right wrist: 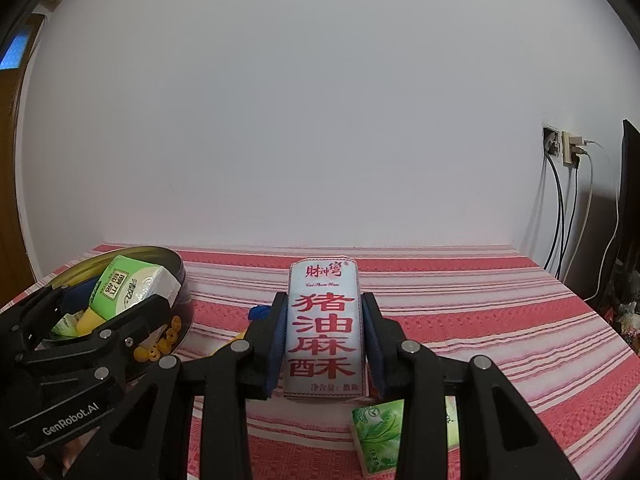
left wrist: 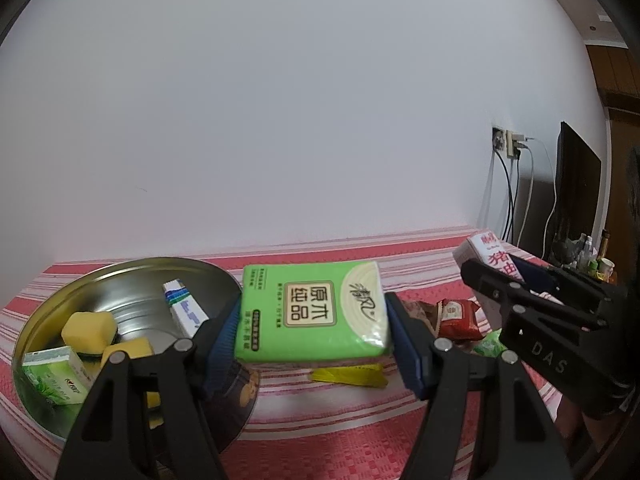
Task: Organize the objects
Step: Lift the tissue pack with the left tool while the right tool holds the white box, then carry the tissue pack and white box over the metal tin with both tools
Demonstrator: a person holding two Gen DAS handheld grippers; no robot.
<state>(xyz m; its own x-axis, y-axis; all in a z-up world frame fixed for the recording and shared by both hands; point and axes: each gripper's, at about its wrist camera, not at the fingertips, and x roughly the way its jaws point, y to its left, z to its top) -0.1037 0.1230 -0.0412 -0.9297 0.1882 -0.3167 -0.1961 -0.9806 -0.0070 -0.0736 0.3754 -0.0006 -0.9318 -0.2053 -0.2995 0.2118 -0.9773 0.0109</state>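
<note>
The left gripper [left wrist: 312, 324] has its blue pads clamped on the two sides of a green tissue pack [left wrist: 314, 312], held in the air just right of a round metal tin [left wrist: 120, 272]. The right gripper [right wrist: 324, 340] is clamped on a white snack packet with red lettering [right wrist: 323, 324], held upright above a red-and-white striped tablecloth [right wrist: 480, 320], well to the right of the tin.

The tin already holds several things: two yellow sponges [left wrist: 89, 330], a small green box [left wrist: 56, 374] and a white tube box with blue print [left wrist: 185, 304]. So the sorting looks partly done, with two more items lifted and likely bound for the tin.

Still loose on the cloth are a red snack wrapper [left wrist: 460, 318], a flat yellow sachet [left wrist: 350, 374] and another green packet [right wrist: 378, 432] below the right gripper. A blue scrap [right wrist: 259, 312] sits behind the right gripper's left finger; what it is cannot be told.
</note>
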